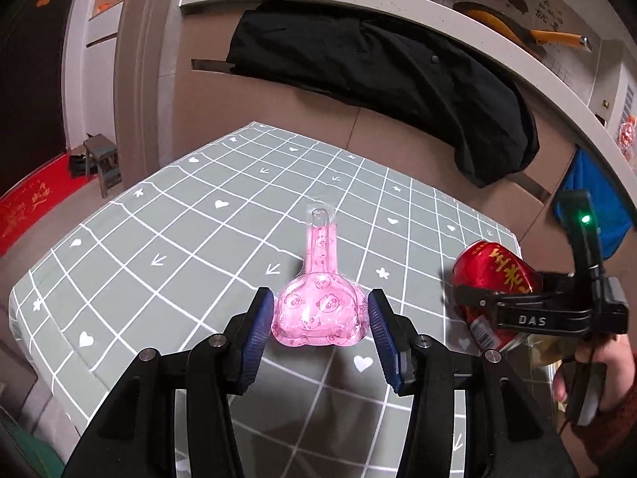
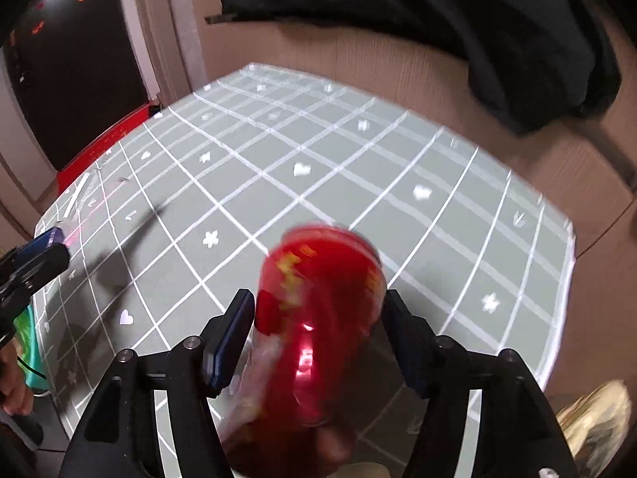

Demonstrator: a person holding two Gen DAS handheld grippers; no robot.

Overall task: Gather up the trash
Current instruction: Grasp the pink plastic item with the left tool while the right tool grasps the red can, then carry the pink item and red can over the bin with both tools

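now | left tool (image 1: 320, 318) spread around pink packet (image 1: 318, 302), ungripped | right tool (image 2: 318, 334) spread beside red can (image 2: 318, 318) | nothing binned yet

Red can (image 2: 318, 318), blurred, betw right tongs (image 2: 318, 334) over grid cloth (image 2: 358, 167); gap at left pad.

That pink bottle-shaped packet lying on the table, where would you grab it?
Take the pink packet across its wide bulb end, from above and from the near side. It lies flat, slim neck pointing away, and the left tool already straddles the bulb with open pads.
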